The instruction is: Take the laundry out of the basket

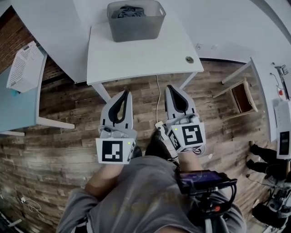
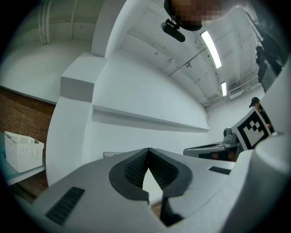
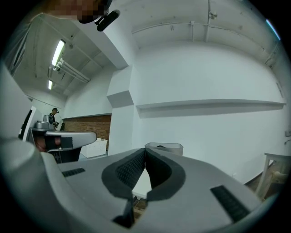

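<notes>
A grey plastic basket (image 1: 135,26) stands at the far edge of a white table (image 1: 136,57), with dark laundry (image 1: 128,11) bunched inside it. My left gripper (image 1: 126,92) and right gripper (image 1: 169,87) hover side by side over the wood floor, just short of the table's near edge, both pointing at the basket. Both are shut with nothing between their jaws. In the right gripper view the basket (image 3: 163,149) shows just above my shut right gripper (image 3: 145,150). In the left gripper view my left gripper (image 2: 148,150) has its tips together.
A white slatted basket (image 1: 25,66) sits on a teal table (image 1: 16,107) at the left. A wooden chair (image 1: 241,98) and white desks (image 1: 273,98) stand at the right. A cable and power strip (image 1: 159,124) lie on the floor under the table's near edge. Another person's feet (image 1: 261,157) are at far right.
</notes>
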{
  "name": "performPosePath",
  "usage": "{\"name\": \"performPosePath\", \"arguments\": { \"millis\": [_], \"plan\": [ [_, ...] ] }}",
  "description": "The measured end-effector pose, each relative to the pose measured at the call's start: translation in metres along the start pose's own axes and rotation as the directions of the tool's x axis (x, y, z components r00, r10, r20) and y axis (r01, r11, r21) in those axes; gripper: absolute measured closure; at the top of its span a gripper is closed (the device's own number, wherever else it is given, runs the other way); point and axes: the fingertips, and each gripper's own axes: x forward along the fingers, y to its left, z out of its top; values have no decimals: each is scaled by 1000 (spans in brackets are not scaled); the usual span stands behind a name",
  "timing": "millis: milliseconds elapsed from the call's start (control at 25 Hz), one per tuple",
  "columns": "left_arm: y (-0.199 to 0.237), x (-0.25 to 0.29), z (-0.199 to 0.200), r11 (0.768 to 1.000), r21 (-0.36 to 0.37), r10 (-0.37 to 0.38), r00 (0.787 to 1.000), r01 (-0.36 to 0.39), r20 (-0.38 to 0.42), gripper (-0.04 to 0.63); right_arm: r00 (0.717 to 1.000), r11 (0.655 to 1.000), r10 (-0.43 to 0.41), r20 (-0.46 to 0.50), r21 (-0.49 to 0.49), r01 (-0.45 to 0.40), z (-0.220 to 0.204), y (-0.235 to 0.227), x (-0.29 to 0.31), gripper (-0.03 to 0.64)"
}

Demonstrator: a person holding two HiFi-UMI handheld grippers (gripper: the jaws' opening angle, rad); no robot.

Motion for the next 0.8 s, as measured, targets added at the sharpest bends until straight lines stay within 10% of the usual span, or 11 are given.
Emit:
{"name": "performPosePath", "arguments": {
  "millis": [800],
  "plan": [
    [2, 88, -18, 998, 64, 16, 998, -12, -60, 588, 1000, 997, -7, -4, 73, 8, -23, -74, 56, 609]
  ]
}}
